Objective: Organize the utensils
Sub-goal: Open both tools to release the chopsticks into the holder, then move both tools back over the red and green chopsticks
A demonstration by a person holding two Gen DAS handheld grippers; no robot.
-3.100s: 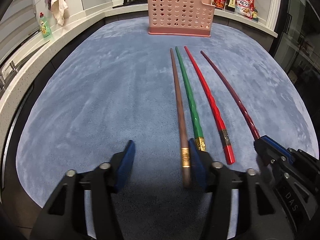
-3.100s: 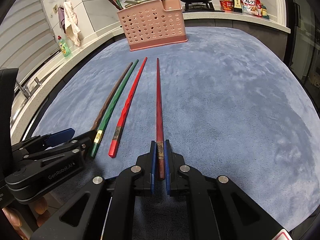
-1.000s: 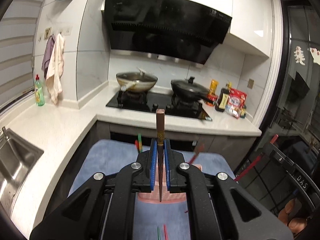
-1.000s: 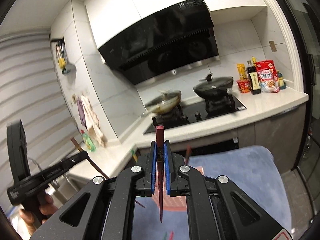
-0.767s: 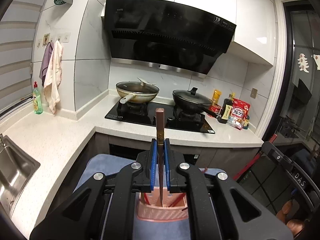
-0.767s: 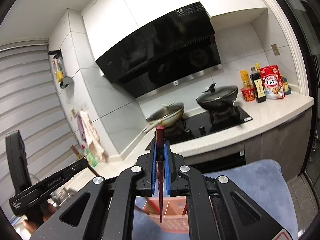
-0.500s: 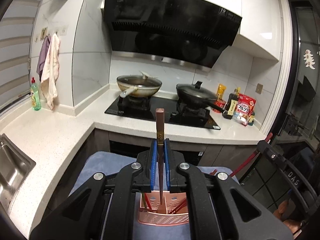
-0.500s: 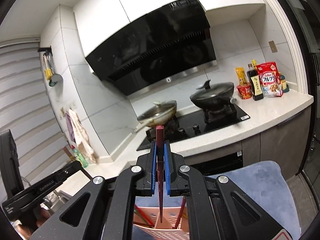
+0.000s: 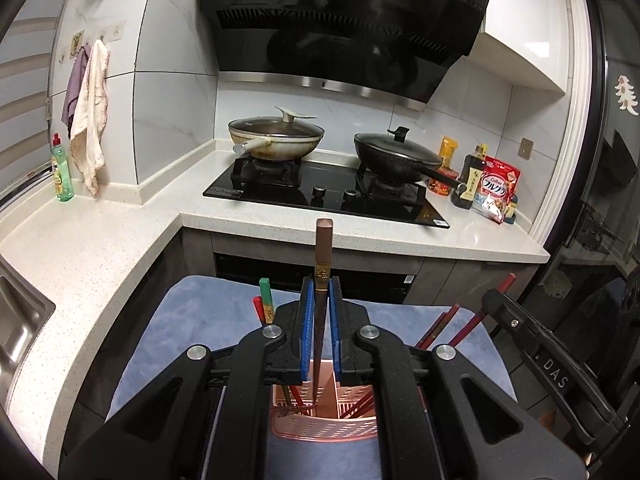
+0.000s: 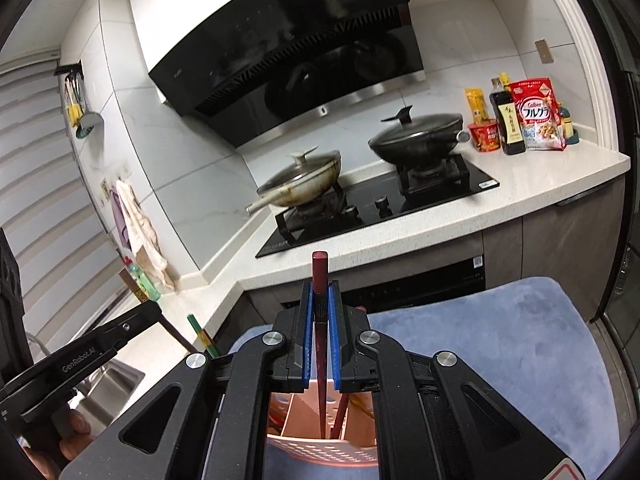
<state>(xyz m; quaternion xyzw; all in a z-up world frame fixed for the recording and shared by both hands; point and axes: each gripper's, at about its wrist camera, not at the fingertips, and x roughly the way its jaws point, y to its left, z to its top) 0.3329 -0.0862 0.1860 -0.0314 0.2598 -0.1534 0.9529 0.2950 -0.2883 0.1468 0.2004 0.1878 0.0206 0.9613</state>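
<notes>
Your brown chopstick (image 9: 322, 264) stands upright over the pink perforated holder (image 9: 324, 428), clamped in your left gripper (image 9: 319, 336). Your right gripper (image 10: 320, 340) pinches the dark red chopstick (image 10: 319, 276) above the same holder on the blue mat (image 10: 520, 344).

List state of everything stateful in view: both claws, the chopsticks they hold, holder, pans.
left claw: shut on brown chopstick
right claw: shut on dark red chopstick
brown chopstick: upright, tip down inside pink holder
dark red chopstick: upright, tip down inside pink holder
pink holder: standing on blue mat, several chopsticks already in it
beige pan: lidded, on left burner
black pan: lidded, on right burner
</notes>
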